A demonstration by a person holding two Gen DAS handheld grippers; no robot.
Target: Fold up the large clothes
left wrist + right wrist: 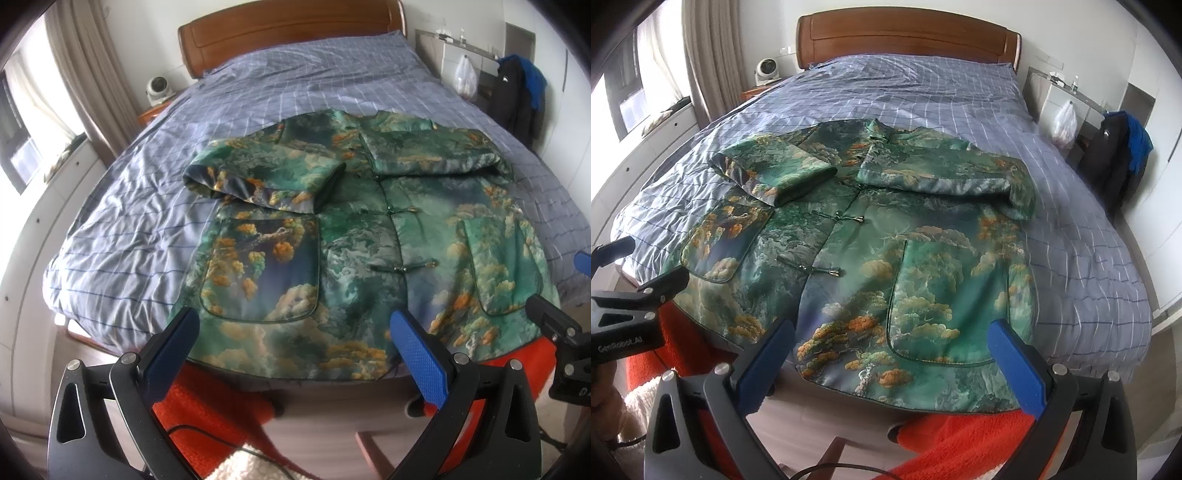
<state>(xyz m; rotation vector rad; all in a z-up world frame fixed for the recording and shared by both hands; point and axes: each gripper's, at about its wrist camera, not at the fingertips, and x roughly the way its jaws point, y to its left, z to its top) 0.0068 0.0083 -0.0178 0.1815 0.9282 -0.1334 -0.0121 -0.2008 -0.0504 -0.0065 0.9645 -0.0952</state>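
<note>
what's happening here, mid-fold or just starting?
Mid-fold. A green padded jacket with a cloud and tree print lies face up on the blue checked bedspread, both sleeves already folded in across the chest. A person holds the two grippers at the hem end: the left gripper and right gripper are both open, hovering over the bottom edge and gripping nothing. The body is not yet folded.
</note>
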